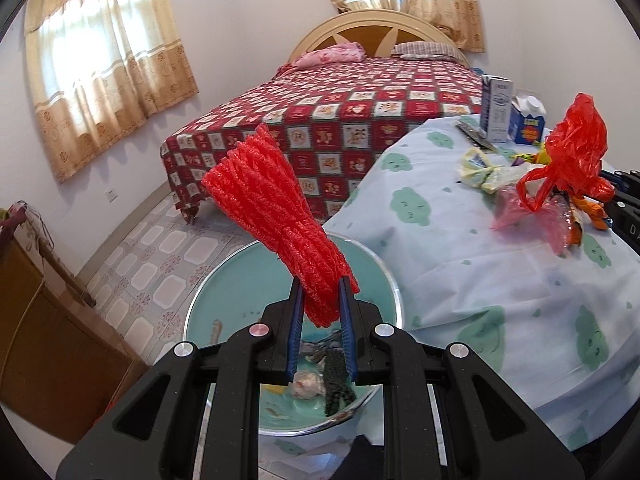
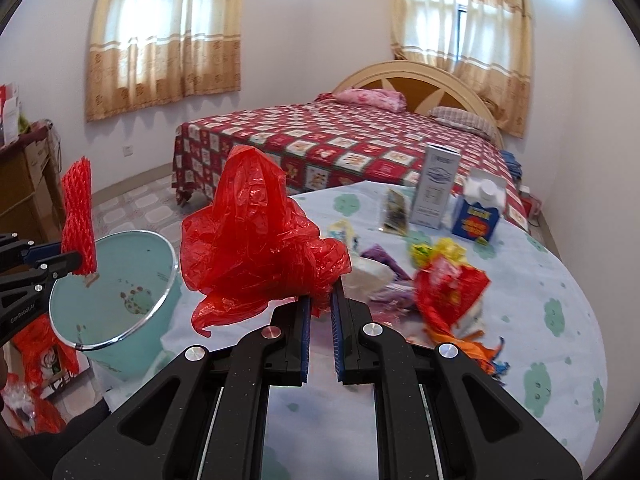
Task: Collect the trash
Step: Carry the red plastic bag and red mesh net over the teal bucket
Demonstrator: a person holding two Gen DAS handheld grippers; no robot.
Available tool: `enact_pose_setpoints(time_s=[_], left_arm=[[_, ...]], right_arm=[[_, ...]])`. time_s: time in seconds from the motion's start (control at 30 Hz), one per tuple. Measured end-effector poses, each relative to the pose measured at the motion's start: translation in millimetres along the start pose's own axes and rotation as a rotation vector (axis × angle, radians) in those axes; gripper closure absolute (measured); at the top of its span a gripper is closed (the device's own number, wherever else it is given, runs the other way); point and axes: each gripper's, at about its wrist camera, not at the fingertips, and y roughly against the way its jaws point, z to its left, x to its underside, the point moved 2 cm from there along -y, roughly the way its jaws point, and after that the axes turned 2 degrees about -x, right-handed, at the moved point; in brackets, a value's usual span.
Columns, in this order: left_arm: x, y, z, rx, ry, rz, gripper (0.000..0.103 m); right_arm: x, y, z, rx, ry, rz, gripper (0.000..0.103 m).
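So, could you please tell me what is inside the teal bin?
The teal bin holds some scraps at its bottom: a crumpled pale wrapper and a dark strip. The left gripper and its red foam net cover the rest.

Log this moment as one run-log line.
left gripper: shut on red foam net, above teal bin | right gripper: shut on red plastic bag, over table | wrappers remain

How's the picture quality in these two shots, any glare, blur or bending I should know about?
Left wrist view: the windows blow out white behind the curtains, the fisheye bends the bed, and the red foam net is sharp. Right wrist view: the same window glare, dark rounded corners, and slight blur on the wrappers on the table.
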Motion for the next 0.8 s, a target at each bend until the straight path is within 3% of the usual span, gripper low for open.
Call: enact_pose_setpoints(time_s=[0.8], left_arm=[[16,-9,62,-0.062,0.079,0.026,0.085]], right_arm=[[-22,-33,89,-0.088,0.148,0.023,0.093]])
